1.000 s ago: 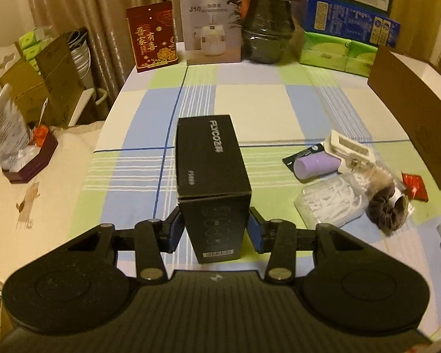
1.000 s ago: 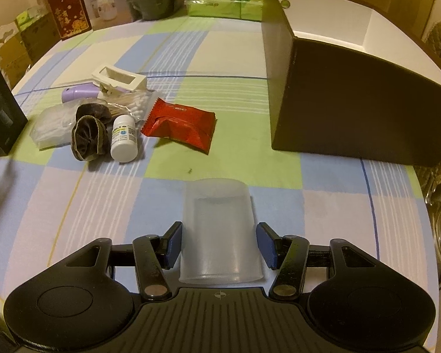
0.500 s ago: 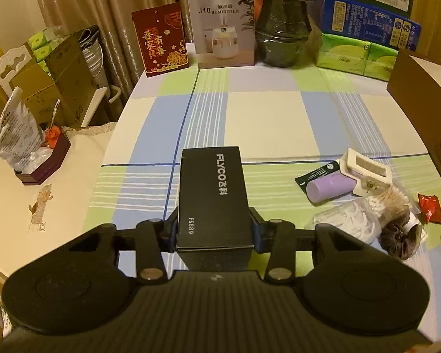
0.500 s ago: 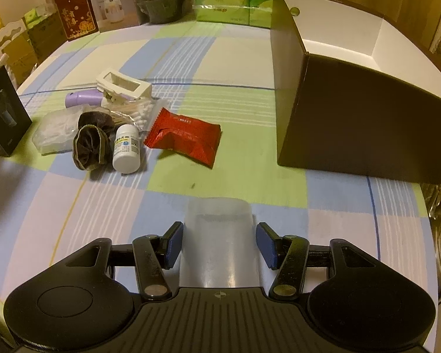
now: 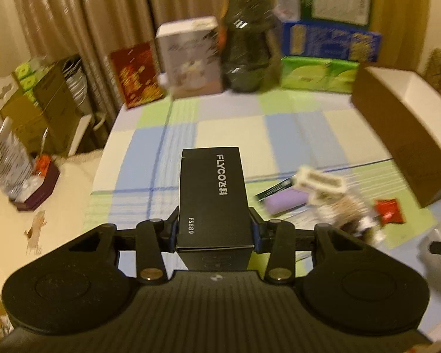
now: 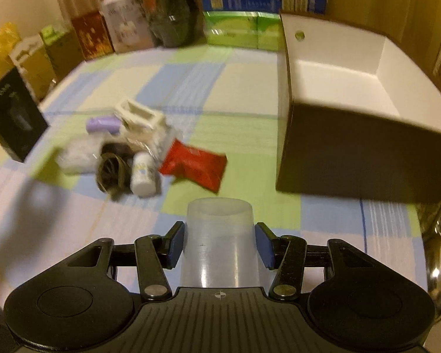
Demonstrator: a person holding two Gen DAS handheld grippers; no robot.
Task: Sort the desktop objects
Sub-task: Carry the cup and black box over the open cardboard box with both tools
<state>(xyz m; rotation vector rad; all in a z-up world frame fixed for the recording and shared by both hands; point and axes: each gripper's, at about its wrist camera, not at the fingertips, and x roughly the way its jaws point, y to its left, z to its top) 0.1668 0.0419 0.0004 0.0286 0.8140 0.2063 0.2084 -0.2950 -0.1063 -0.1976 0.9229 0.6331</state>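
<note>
Left wrist: black box (image 5: 213,197) between left hand-held gripper (image 5: 214,234) pads.

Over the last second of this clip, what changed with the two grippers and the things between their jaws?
The left gripper closed its jaws on the black box and lifted it off the checked cloth. The right gripper closed onto the translucent cup and raised it too. The pile of small items and the brown cardboard box stayed where they were.
</note>
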